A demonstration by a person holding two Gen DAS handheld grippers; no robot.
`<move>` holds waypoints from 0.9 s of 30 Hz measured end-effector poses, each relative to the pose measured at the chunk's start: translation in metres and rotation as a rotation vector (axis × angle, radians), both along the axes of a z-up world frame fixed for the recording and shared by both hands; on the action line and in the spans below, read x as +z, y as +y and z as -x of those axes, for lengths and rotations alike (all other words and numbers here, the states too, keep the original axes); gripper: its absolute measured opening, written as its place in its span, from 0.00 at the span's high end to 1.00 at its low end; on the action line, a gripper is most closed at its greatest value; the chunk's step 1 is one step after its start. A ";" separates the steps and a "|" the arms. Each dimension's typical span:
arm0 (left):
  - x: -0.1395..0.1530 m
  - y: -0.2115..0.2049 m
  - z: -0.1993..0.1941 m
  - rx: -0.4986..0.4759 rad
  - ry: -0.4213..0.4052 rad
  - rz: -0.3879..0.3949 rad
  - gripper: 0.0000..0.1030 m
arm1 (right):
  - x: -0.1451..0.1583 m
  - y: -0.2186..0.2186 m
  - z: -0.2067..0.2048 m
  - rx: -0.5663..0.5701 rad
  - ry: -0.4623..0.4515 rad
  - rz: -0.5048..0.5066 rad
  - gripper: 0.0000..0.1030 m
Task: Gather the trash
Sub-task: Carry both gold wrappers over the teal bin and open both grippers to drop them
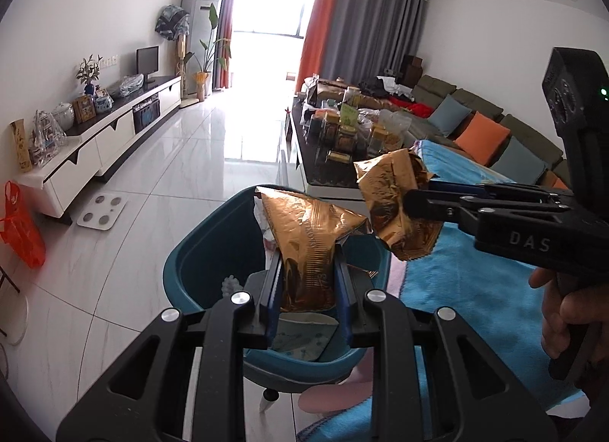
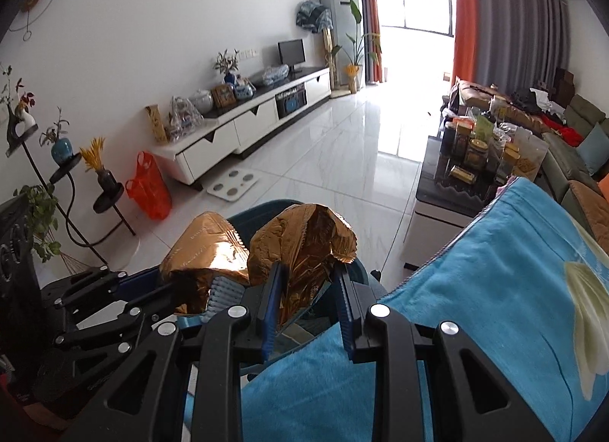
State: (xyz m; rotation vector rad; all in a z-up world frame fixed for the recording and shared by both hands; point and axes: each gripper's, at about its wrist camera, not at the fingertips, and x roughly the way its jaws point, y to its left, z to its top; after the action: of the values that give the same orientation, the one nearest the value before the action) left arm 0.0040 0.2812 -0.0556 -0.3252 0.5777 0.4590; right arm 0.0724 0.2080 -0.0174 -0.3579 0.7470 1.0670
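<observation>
Left wrist view: the left hand-held gripper (image 1: 306, 290) was seen clamped on a gold foil wrapper (image 1: 308, 240), held over the open mouth of the teal bin (image 1: 182, 271) on the floor. The right hand-held gripper (image 1: 415, 200) came in from the right edge, clenched on a second gold wrapper (image 1: 392, 206) carried just beside the bin rim, above the edge of the blue blanket (image 1: 475, 282). Right wrist view confirmed both grips: the second wrapper (image 2: 304, 244) was pinched between the right hand-held gripper's (image 2: 308, 301) pads, the first wrapper (image 2: 201, 252) in the left hand-held gripper (image 2: 152, 301). Paper and other scraps were already visible inside the bin, so some collection was judged done. Neither wrapper had been released yet; both drops remained. The cluttered surface (image 1: 327, 175) beyond the bin was seen loaded with jars and packets; whether any of it counted as trash could not be told.
</observation>
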 end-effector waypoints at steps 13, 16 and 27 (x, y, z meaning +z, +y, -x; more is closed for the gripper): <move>-0.030 0.029 -0.028 0.036 0.074 0.059 0.75 | -0.027 0.045 -0.019 0.036 0.051 0.134 0.73; -0.038 0.035 -0.034 0.042 0.088 0.070 0.71 | -0.033 0.055 -0.022 0.045 0.070 0.165 0.67; -0.047 0.049 -0.035 0.098 0.074 0.054 0.38 | -0.037 0.060 -0.023 0.058 0.112 0.176 0.43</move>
State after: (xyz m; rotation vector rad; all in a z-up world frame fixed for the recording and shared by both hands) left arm 0.0388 0.3304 -0.1025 -0.3903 0.6492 0.5526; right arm 0.0956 0.2679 -0.0540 -0.4757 0.9385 1.0854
